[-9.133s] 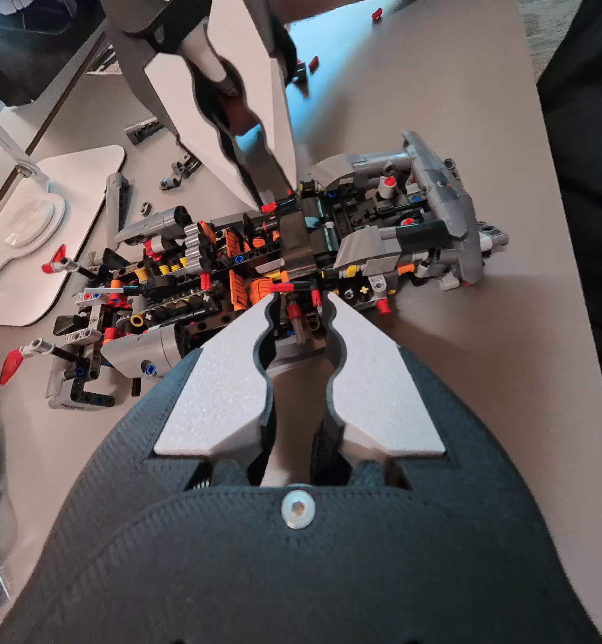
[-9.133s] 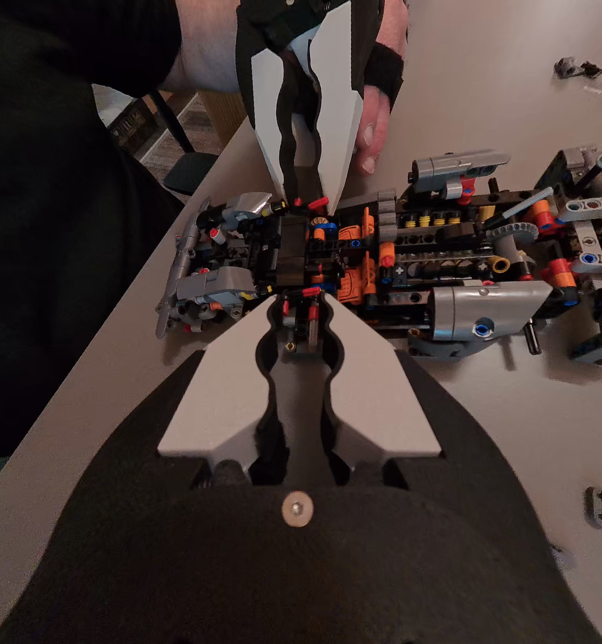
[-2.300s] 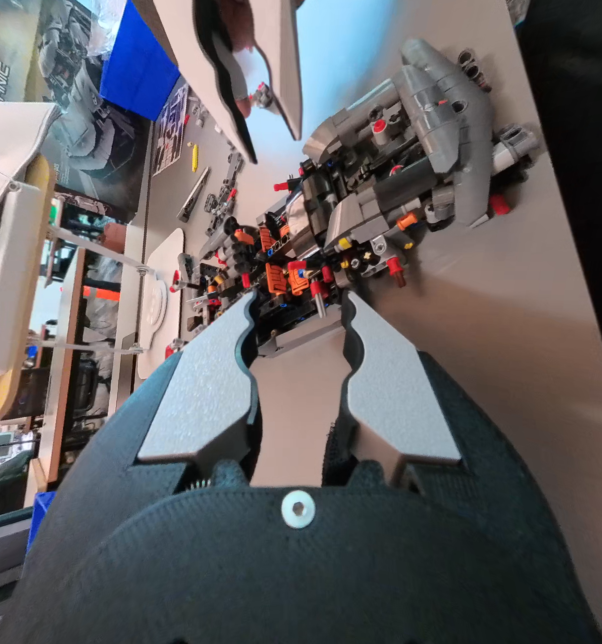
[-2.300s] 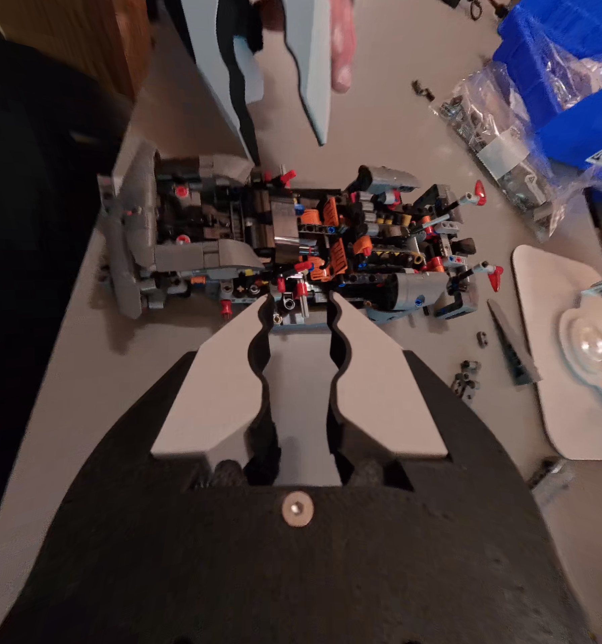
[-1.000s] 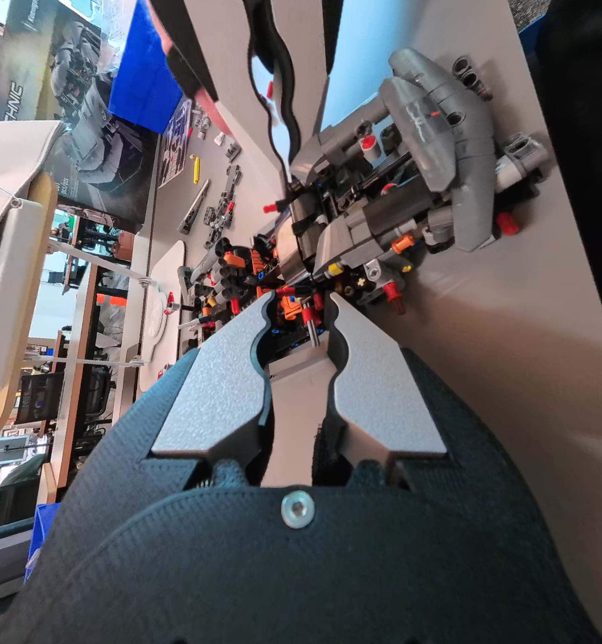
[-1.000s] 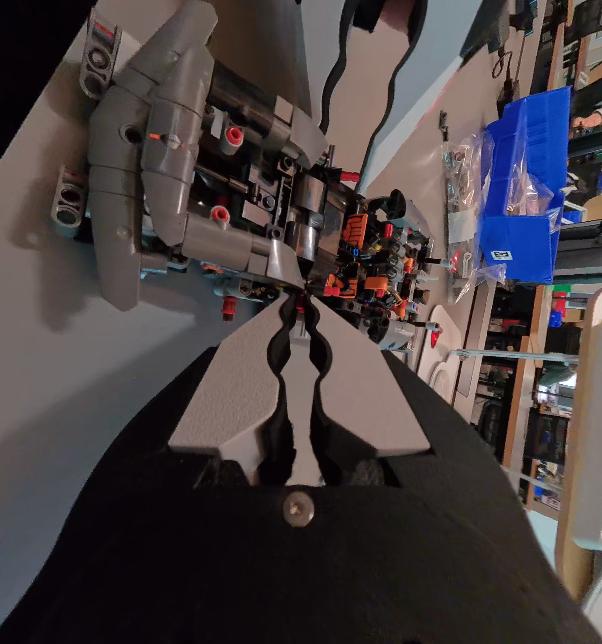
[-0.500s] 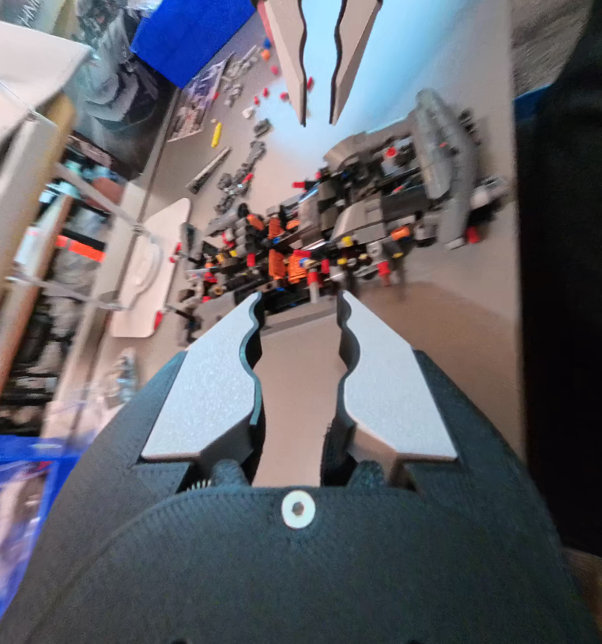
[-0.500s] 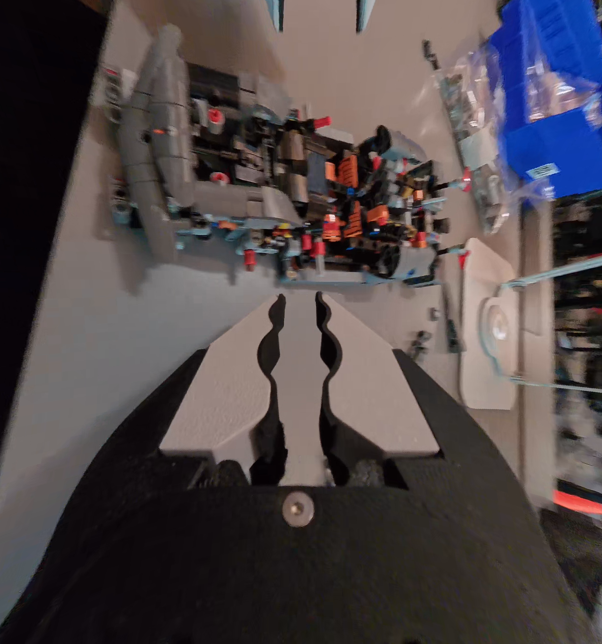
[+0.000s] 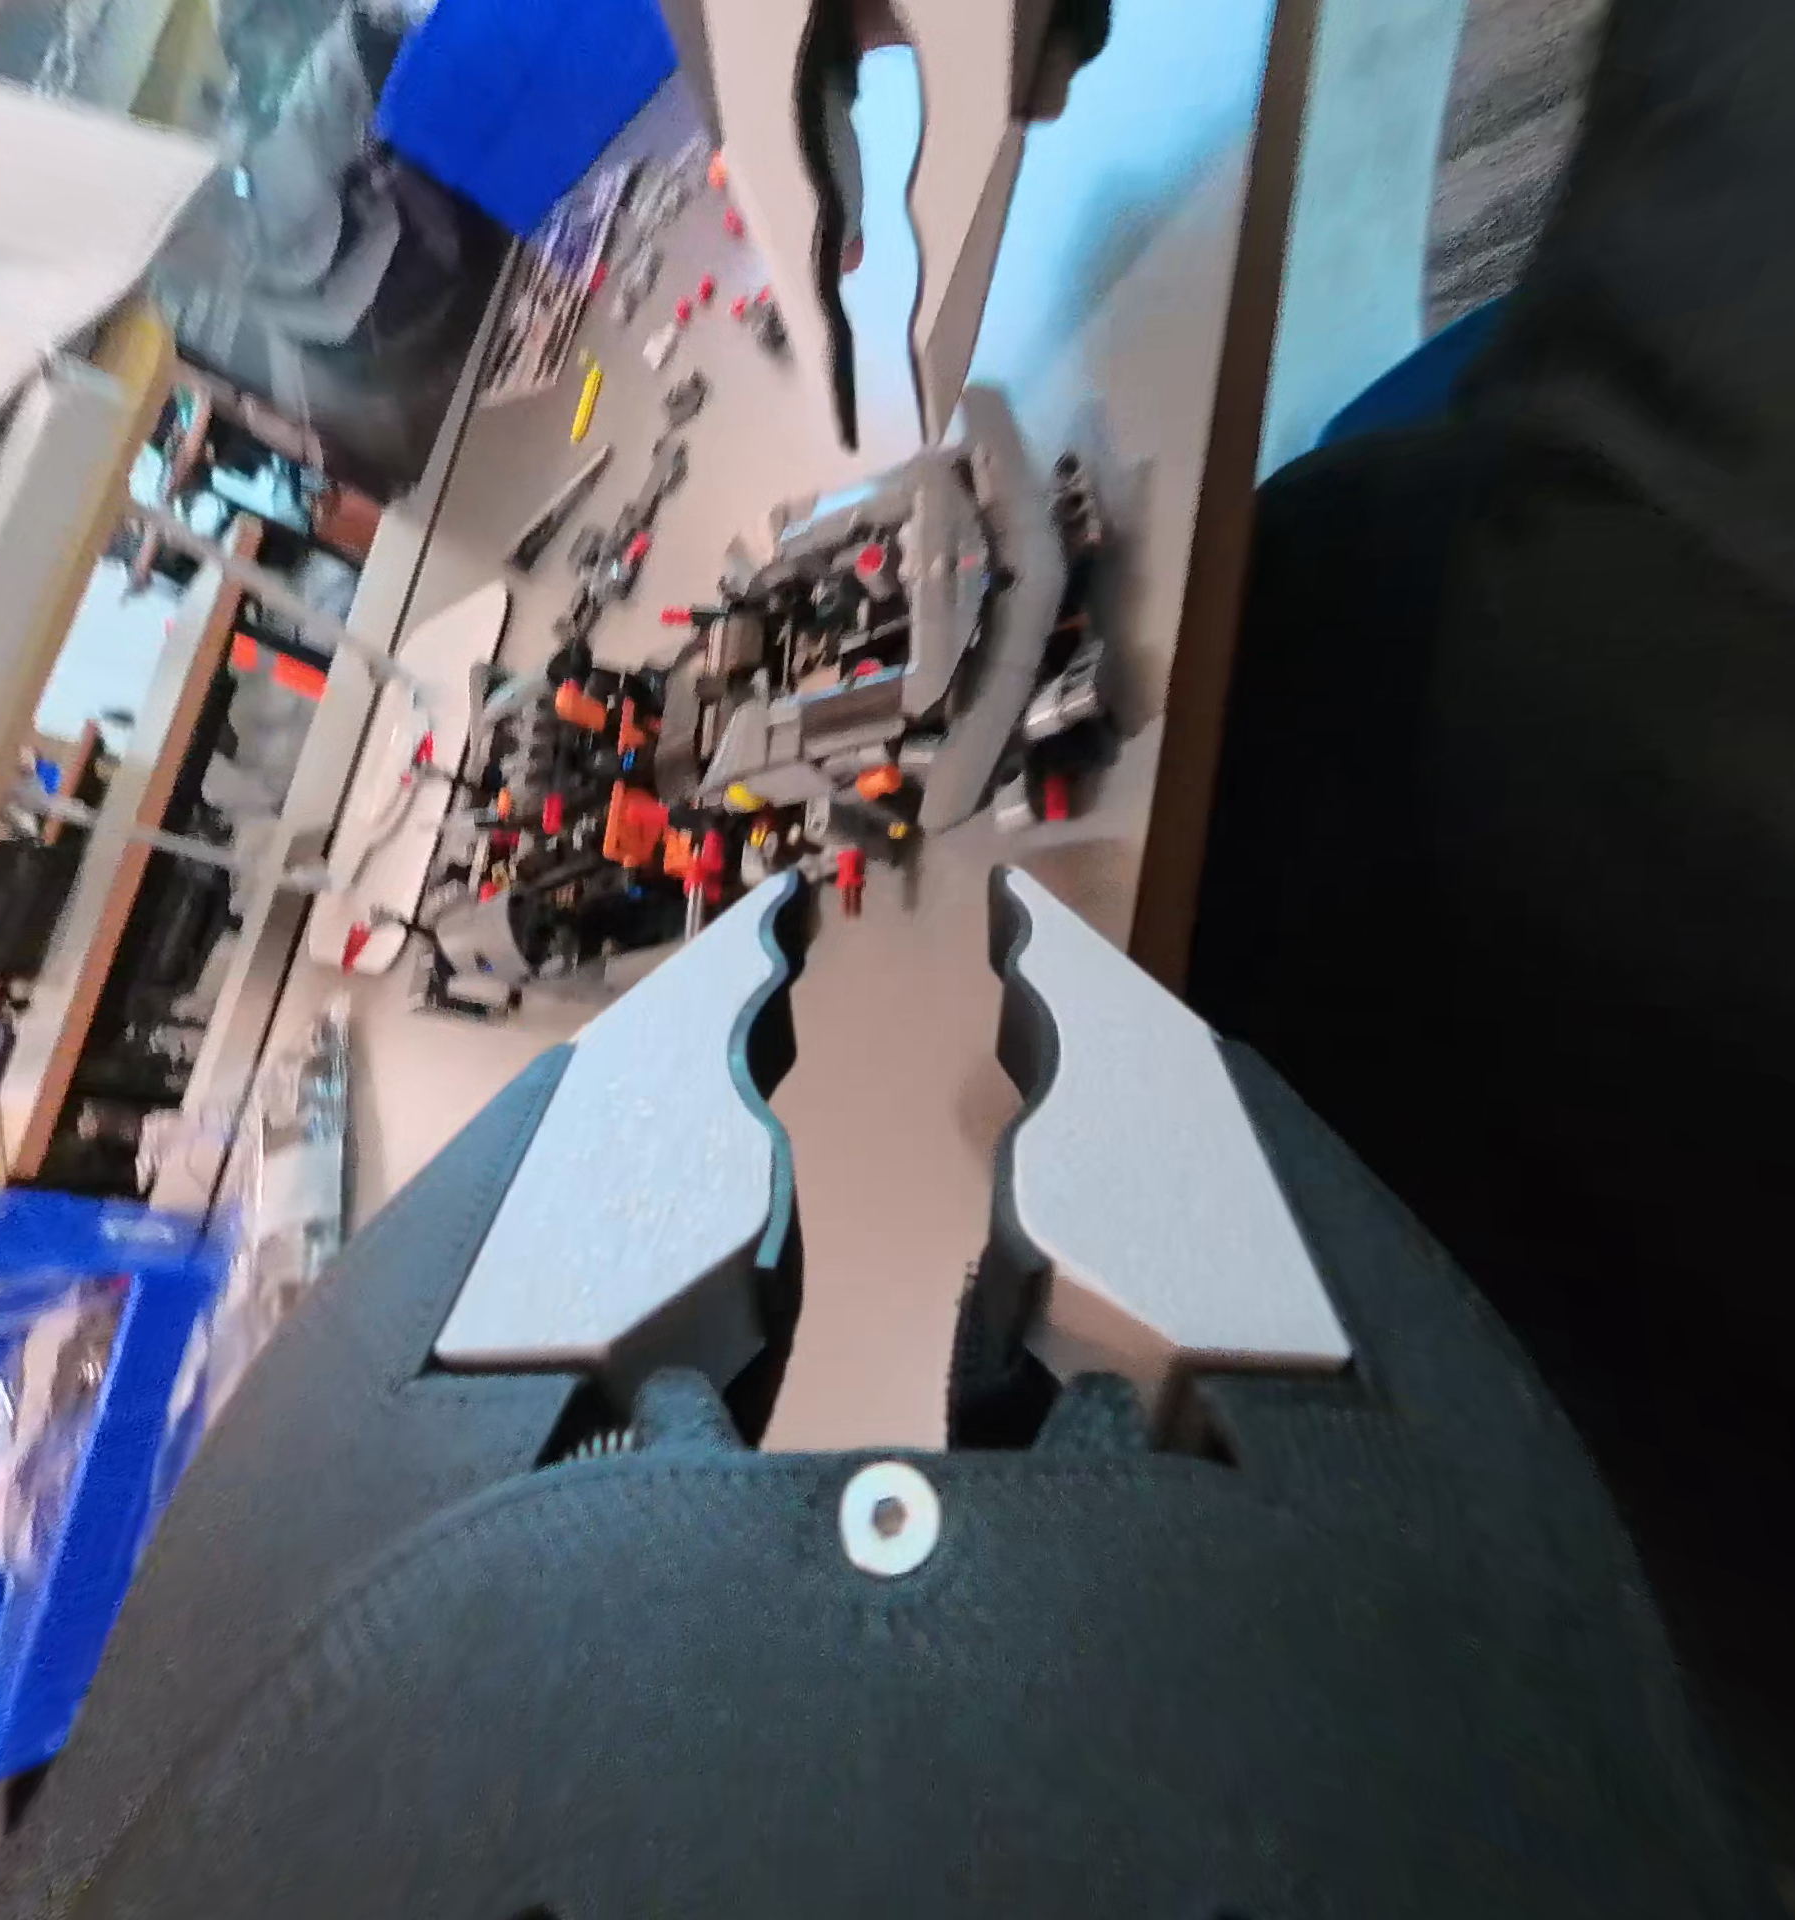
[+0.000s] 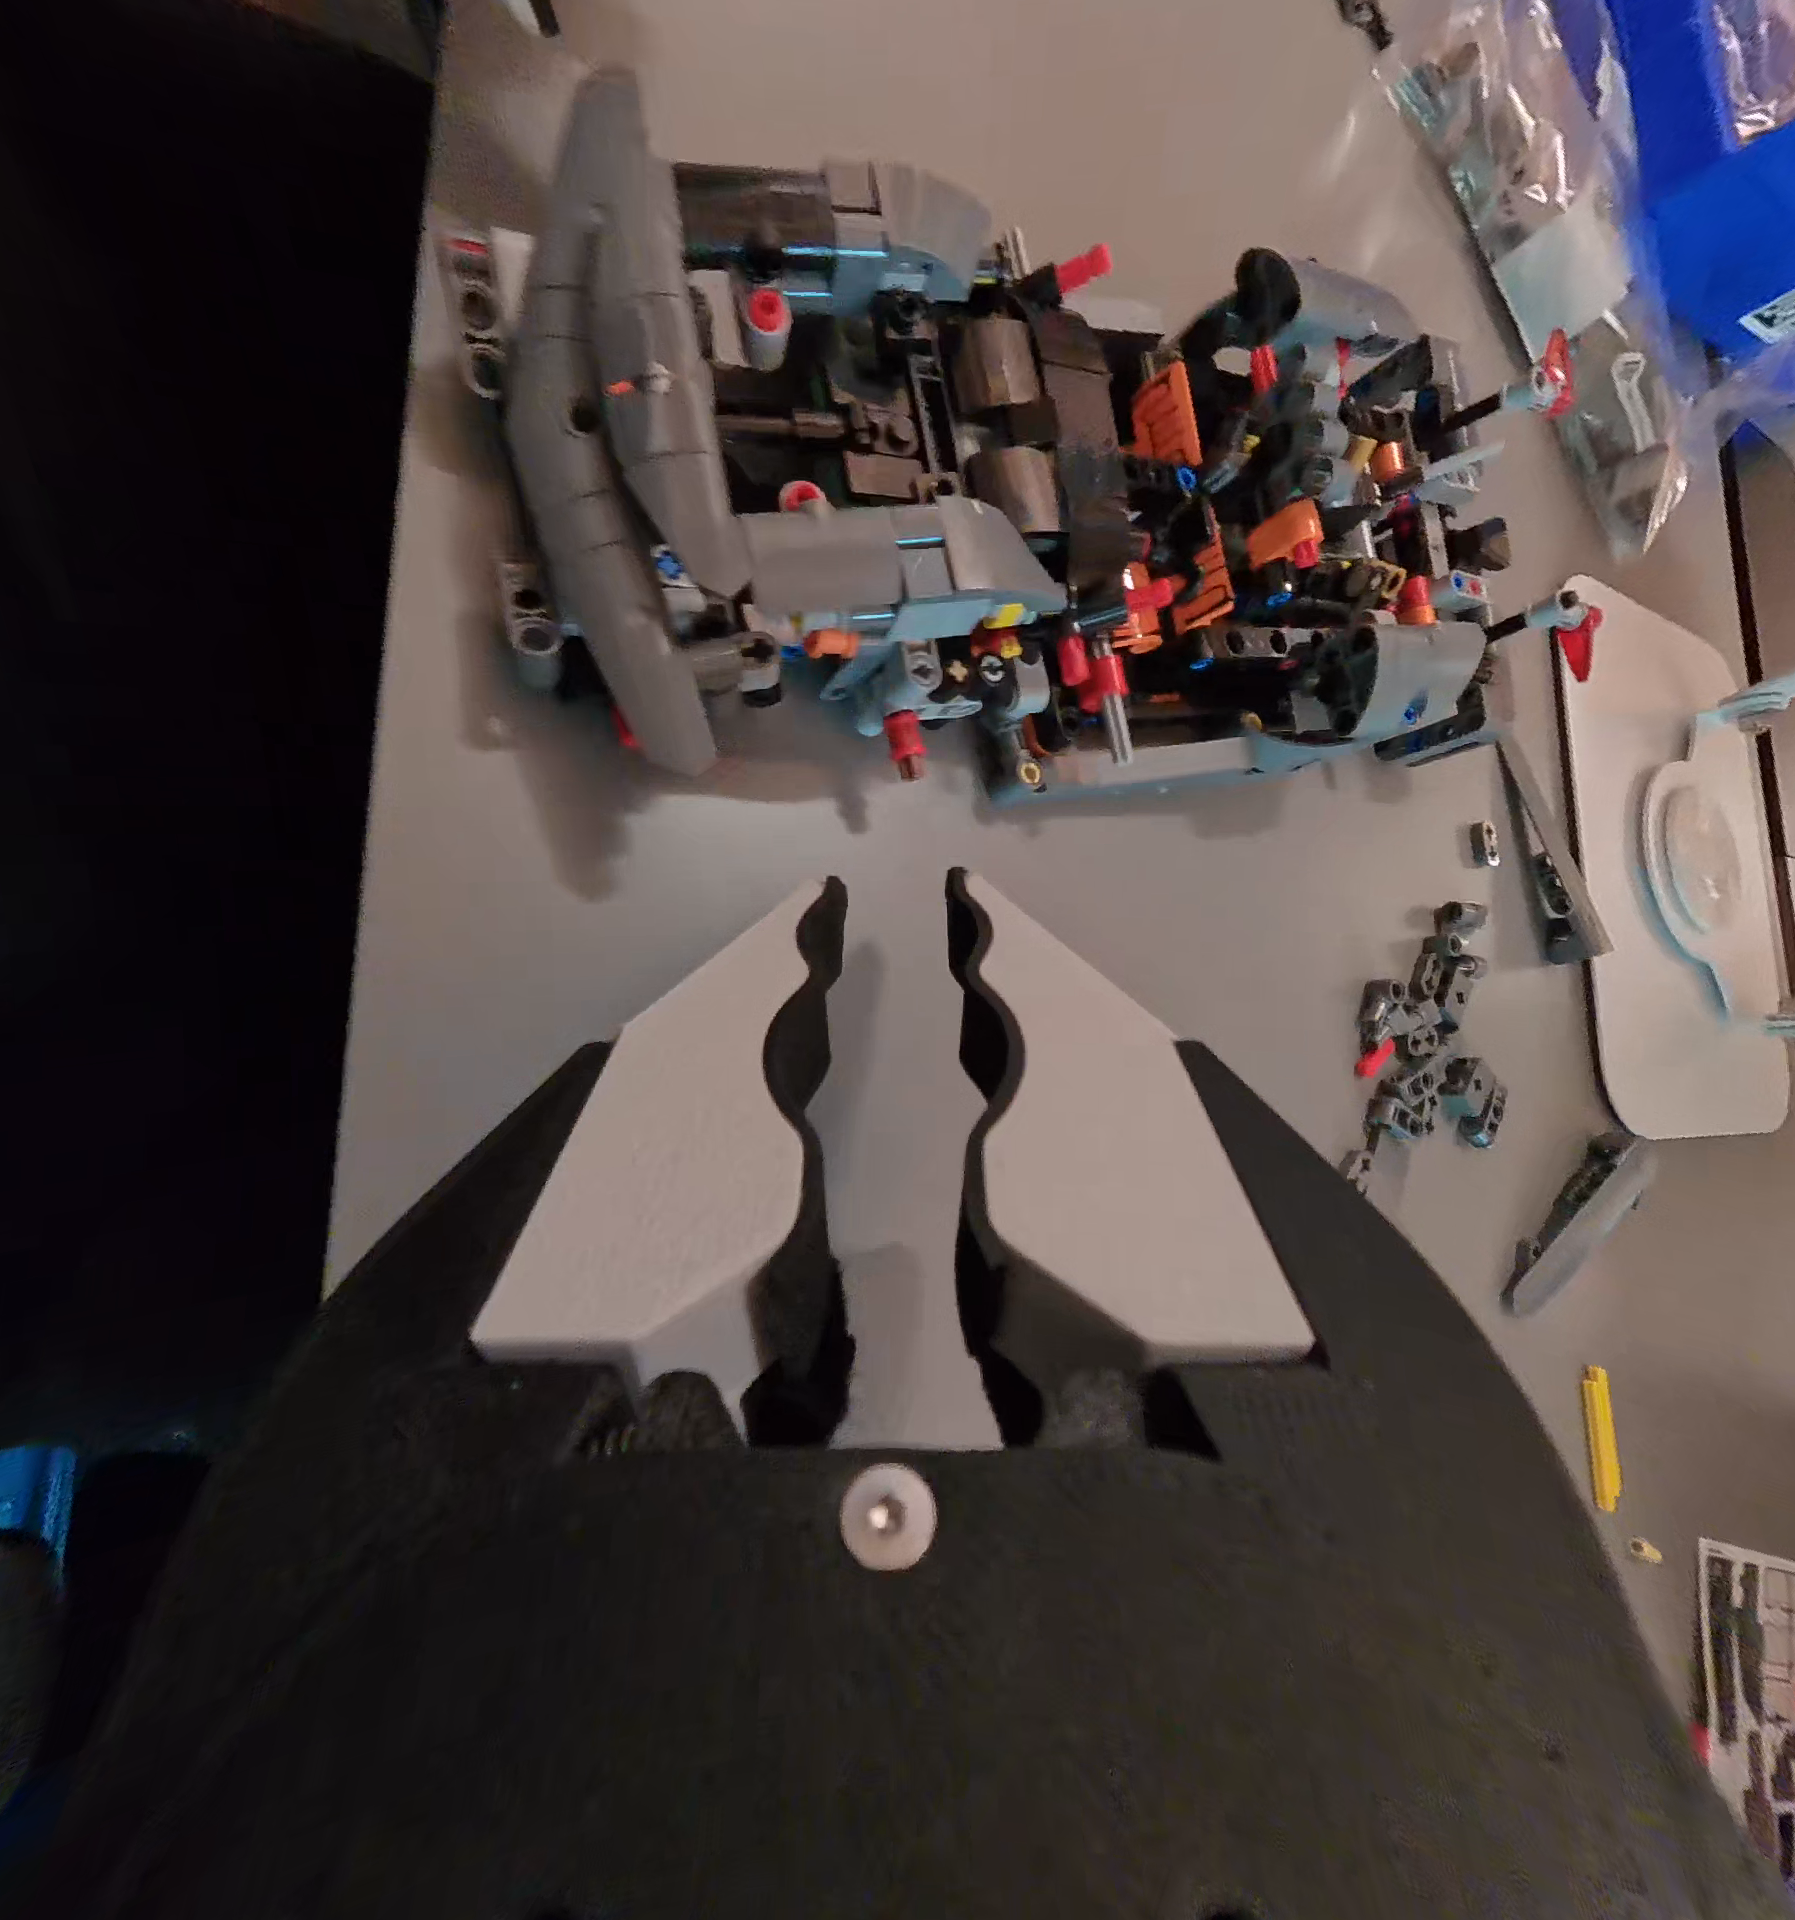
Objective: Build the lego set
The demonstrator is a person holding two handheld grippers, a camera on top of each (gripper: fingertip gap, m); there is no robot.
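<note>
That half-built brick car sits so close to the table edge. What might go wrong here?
1. The brick car model has its grey end near the table edge; a nudge might push it off.
2. Loose grey connector pieces lie beside the open right hand-held gripper; a sweep may scatter them.
3. Protruding red pins look easy to snag.

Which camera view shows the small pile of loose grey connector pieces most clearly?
The right wrist view: the pile of grey connector pieces lies sharp on the table, right of the open right gripper. The left wrist view is motion-blurred; loose bits beyond the brick model cannot be told apart there.
</note>
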